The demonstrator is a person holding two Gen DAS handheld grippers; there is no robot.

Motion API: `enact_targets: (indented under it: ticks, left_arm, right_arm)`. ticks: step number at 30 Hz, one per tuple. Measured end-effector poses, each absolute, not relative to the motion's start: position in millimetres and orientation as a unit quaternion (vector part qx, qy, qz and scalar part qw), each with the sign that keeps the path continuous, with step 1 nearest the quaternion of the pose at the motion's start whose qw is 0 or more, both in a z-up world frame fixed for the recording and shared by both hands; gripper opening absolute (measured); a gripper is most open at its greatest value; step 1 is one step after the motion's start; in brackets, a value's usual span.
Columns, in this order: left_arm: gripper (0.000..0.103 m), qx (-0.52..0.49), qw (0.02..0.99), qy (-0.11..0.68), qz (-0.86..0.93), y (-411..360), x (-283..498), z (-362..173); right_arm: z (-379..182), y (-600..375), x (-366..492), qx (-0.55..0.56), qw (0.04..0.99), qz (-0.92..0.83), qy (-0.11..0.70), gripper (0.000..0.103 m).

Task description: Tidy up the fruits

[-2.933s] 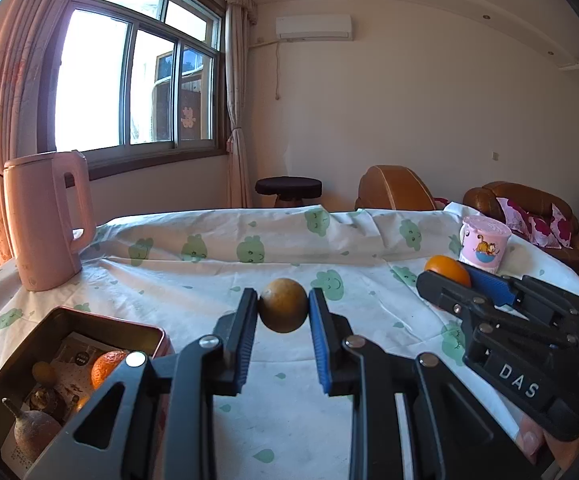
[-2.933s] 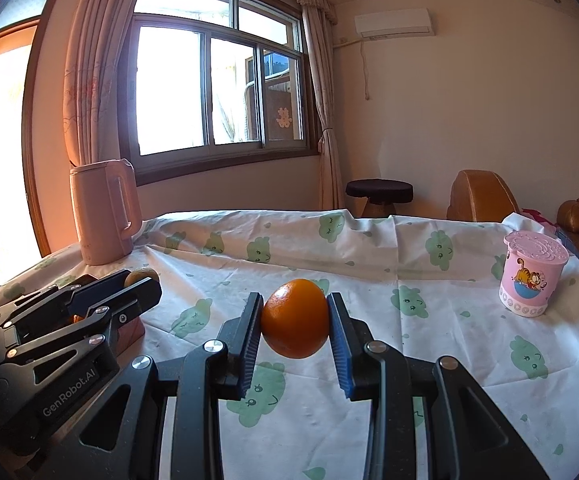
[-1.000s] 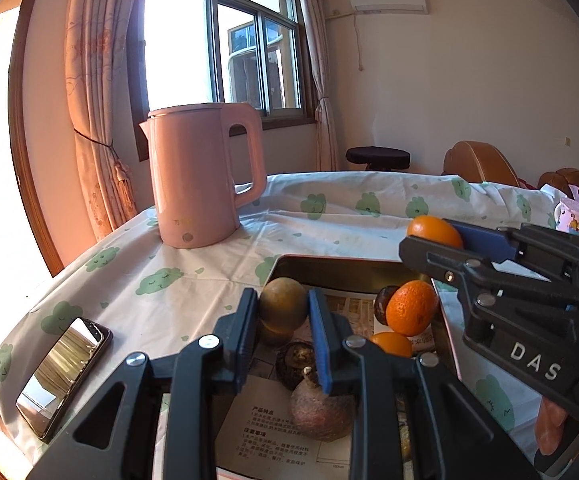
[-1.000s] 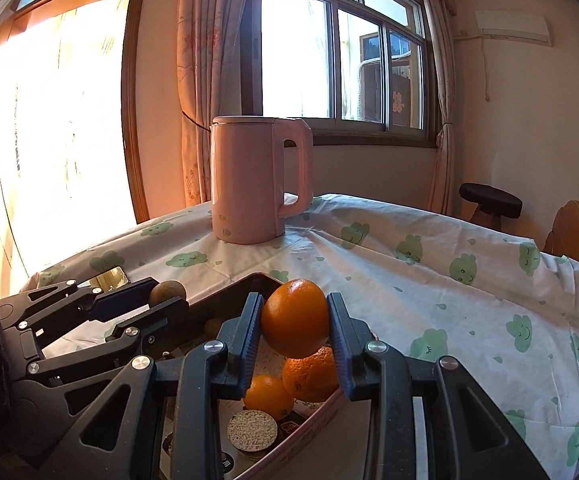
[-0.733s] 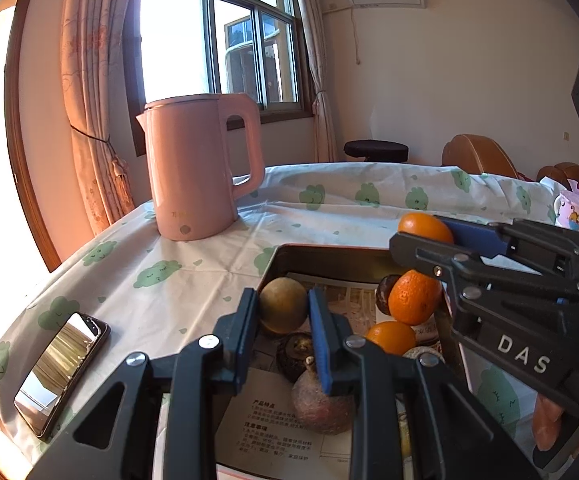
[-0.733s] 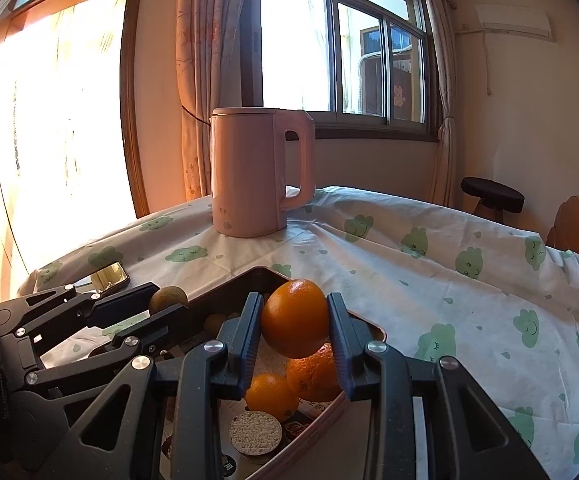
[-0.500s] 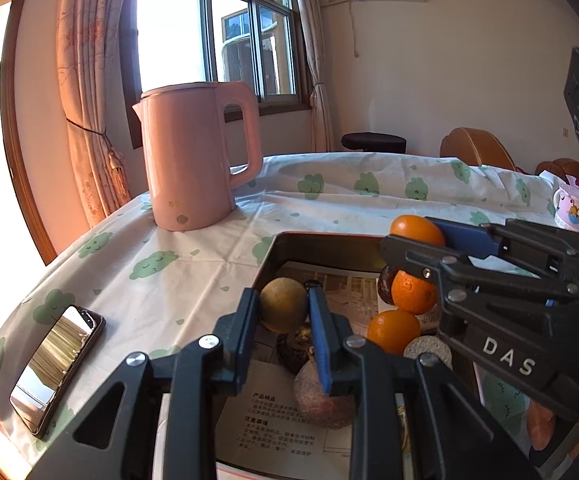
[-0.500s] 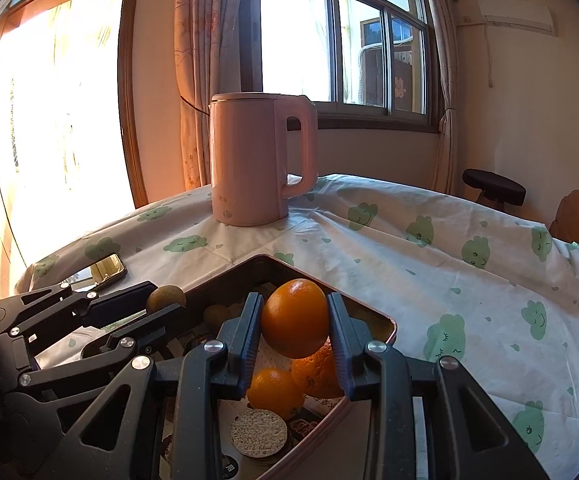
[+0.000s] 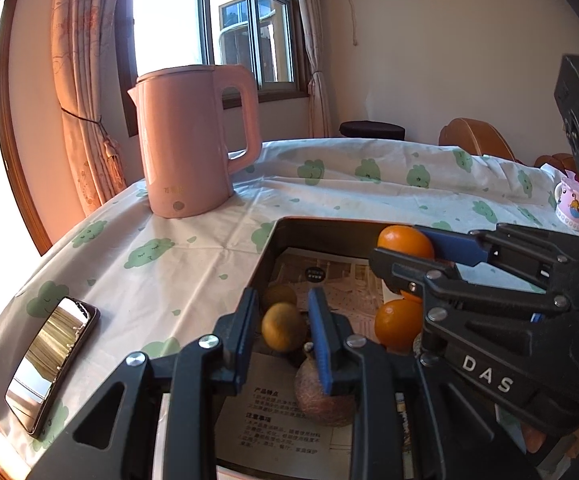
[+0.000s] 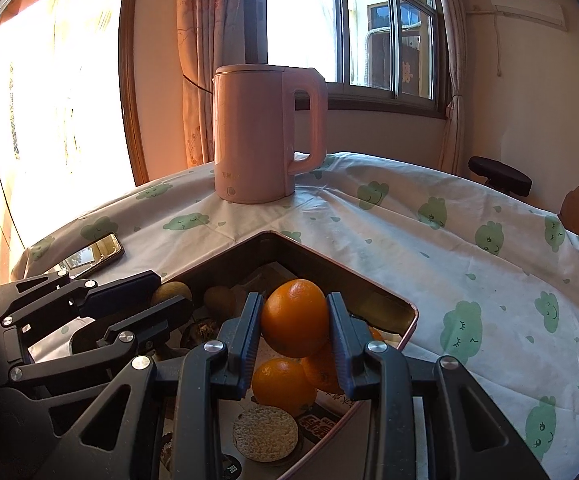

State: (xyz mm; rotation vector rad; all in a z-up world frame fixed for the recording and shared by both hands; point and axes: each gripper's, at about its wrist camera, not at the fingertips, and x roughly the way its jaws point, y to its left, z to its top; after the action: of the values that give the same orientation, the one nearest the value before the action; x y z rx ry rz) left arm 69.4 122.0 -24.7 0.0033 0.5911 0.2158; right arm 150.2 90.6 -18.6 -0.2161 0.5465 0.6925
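The left tongs [image 9: 283, 330] were clenched on a small yellow-brown fruit [image 9: 282, 331], held just above the open tin box [image 9: 279, 236] near its left wall. The right tongs [image 10: 294, 326] gripped an orange [image 10: 294, 318] between blue pads, poised over the box's right half. Both fruits hung clear of the paper lining, as far as the fisheye view allowed one to judge.

Inside the box, two more oranges [image 10: 283, 384] lay below the held one, beside a pale round disc [image 10: 264, 432] whose nature could not be told. A rough brown fruit with a stem [image 9: 323, 396] lay under the left tongs on a printed leaflet, and another small yellow-brown fruit [image 9: 280, 295] rested farther back.

The box sat on a tabletop [image 9: 193, 256] covered by a white cloth with green cloud prints. A pink kettle [image 9: 193, 144] stood behind the box, near the window. A phone [image 9: 51, 364] lay face up to the left of the box, near the tabletop's edge, and a pink printed cup [image 9: 569, 208] stood well apart at the far right.
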Motion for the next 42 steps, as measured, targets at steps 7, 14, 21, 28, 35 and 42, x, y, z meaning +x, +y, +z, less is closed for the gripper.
enact_targets:
  ticks: [7,14,21,28,35,42]
  left_arm:
    - [0.029,0.002,0.951,0.291,0.108,123,69,-24]
    - [0.056,-0.012,0.951,0.285,0.122,132,64,-24]
    - [0.081,0.000,0.956,0.268,0.117,121,56,-21]
    - [0.087,-0.008,0.960,0.246,0.137,126,50,-16]
    - [0.087,-0.028,0.961,0.228,0.150,134,44,-12]
    - [0.091,-0.033,0.962,0.221,0.155,135,42,-11]
  right_arm:
    - [-18,90,150,-0.099,0.897,0.339,0.265,0.036]
    - [-16,82,151,-0.081,0.904,0.333,0.257,0.047]
    - [-9,72,142,-0.065,0.915,0.327,0.226,0.072]
    - [-3,56,135,-0.046,0.935,0.292,0.197,0.077]
    - [-2,45,139,-0.026,0.943,0.266,0.197,0.082]
    - [-1,43,135,-0.031,0.948,0.255,0.187,0.087]
